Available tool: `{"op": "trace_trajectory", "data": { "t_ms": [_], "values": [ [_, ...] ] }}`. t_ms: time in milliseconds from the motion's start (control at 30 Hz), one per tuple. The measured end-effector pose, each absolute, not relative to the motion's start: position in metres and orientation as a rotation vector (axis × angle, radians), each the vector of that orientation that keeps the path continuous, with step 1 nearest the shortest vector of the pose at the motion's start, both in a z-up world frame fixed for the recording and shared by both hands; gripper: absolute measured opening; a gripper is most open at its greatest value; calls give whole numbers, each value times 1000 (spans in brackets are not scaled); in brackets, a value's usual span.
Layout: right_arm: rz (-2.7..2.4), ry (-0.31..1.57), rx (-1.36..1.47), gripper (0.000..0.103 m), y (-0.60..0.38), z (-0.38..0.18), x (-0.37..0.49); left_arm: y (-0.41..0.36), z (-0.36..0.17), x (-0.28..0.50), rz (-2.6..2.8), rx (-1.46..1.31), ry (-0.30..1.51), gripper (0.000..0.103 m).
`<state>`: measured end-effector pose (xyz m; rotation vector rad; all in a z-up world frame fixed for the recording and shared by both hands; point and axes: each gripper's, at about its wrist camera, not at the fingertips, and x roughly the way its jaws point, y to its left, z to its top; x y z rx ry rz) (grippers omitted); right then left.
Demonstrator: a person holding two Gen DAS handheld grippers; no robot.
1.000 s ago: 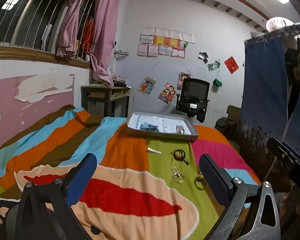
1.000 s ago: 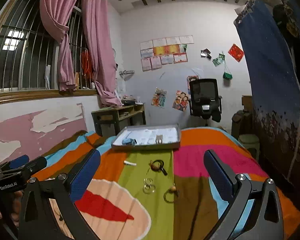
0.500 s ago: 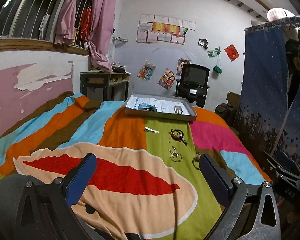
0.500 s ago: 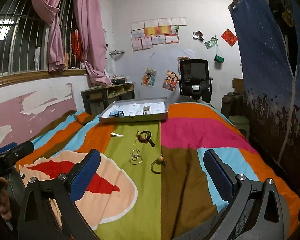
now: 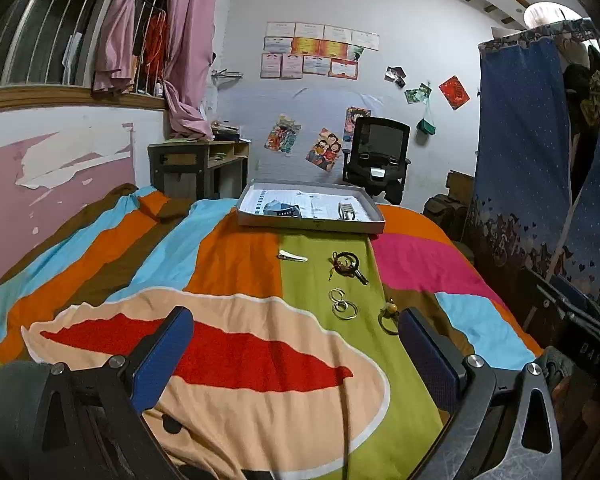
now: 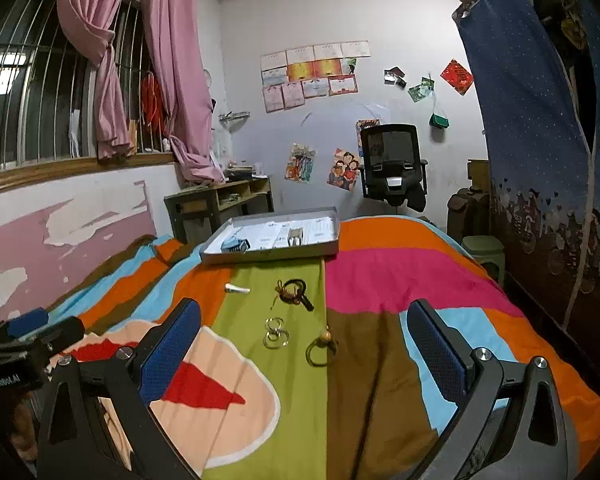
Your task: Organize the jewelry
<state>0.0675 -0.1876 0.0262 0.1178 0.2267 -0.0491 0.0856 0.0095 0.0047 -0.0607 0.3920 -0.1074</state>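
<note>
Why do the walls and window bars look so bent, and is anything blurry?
Left wrist view: fisheye bends the edges, corners go black, a ceiling lamp glares top right; the jewelry tray stays sharp. Right wrist view: the window bars bow likewise; the gold rings stay fairly sharp.

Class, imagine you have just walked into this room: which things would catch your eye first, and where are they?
The boldly striped bedspread fills the foreground. On its green stripe lie small jewelry pieces: a silver hair clip, a dark beaded bracelet, linked rings and a gold ring with a bead. Beyond them sits a shallow grey tray; both grippers, left gripper and right gripper, are open and empty.
</note>
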Motion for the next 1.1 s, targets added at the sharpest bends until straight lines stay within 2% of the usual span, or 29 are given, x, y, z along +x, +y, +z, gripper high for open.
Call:
{"op": "trace_trajectory", "data": {
  "t_ms": [233,567,767,1100],
  "values": [
    [-88,126,88,102,-195,55,87,6,26,114,-117,-87,371,103],
    [-153,24,48,102,-218,99,150,3,52,198,-127,-124,359,103],
    [-132,115,43,102,-228,76,210,-12,29,253,-131,-149,411,103],
    [-55,388,133,101,-254,1,287,-38,-49,326,-151,-87,606,103]
  ]
}}
